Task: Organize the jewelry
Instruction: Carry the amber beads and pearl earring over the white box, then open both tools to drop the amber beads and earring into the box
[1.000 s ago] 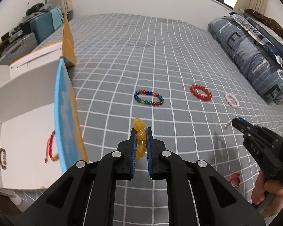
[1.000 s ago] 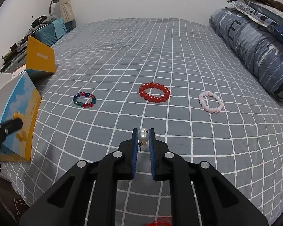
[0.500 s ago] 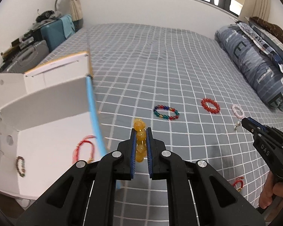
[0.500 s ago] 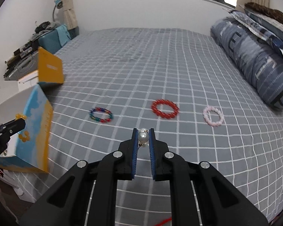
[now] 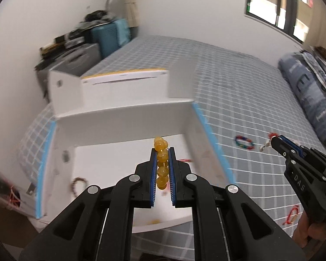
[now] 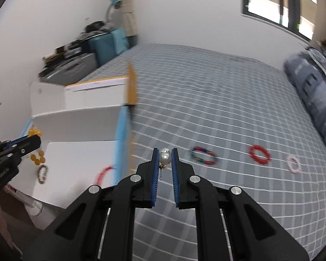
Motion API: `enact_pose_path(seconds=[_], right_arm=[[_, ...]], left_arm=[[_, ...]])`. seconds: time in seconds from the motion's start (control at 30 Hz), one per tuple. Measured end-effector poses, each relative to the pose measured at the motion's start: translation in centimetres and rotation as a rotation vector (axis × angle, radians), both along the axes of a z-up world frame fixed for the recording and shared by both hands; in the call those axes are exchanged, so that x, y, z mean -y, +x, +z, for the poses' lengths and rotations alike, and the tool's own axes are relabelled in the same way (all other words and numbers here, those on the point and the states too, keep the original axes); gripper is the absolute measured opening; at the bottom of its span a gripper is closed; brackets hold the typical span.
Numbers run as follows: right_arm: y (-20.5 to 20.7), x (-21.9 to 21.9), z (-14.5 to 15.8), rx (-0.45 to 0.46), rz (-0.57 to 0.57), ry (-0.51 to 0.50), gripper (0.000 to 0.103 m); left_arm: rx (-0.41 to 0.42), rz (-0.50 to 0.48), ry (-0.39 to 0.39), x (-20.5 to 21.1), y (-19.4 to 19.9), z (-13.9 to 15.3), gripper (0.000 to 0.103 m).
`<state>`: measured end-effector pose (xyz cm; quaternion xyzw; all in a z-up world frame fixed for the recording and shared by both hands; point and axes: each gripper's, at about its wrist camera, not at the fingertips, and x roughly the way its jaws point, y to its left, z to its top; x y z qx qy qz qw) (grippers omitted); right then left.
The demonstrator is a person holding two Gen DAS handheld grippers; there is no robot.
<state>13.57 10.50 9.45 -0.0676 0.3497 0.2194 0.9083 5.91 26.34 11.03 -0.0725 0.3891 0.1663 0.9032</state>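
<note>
Progress is partial: your left gripper (image 5: 162,152) clamps the yellow bead bracelet (image 5: 162,167) above the white box (image 5: 123,117); your right gripper (image 6: 165,152) pinches the pearl earring (image 6: 164,157). Three bracelets (image 6: 259,154) await on the bed (image 6: 217,91).

Right gripper (image 6: 164,152) fingers (image 6: 155,163) pinch pearl earring (image 6: 164,157) above bed (image 6: 206,108).

Seven bracelets (image 6: 203,155), one pearl earring (image 6: 164,157), one box (image 6: 76,117).
</note>
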Motion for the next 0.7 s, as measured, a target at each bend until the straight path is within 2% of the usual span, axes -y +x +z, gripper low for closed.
enact_pose_path(seconds=[0.17, 0.33, 0.5, 0.7], right_arm=[[-1.3, -5.3, -0.8, -0.016, 0.079, -0.015, 0.011], [-1.4, -9.5, -3.2, -0.059, 0.122, -0.054, 0.011], [-0.7, -11.9, -6.3, -0.127, 0.138, -0.107, 0.011], [0.0, -12.5, -8.5, -0.166, 0.139, -0.155, 0.011]], left_arm=[[-0.030, 0.065, -0.007, -4.2, -1.3, -1.4, 0.009], [-0.076, 0.113, -0.016, -7.1, -1.9, -3.8, 0.009], [-0.129, 0.132, -0.042, -9.1, -1.7, -6.8, 0.009], [-0.159, 0.140, -0.052, -9.6, -1.9, -8.3, 0.009]])
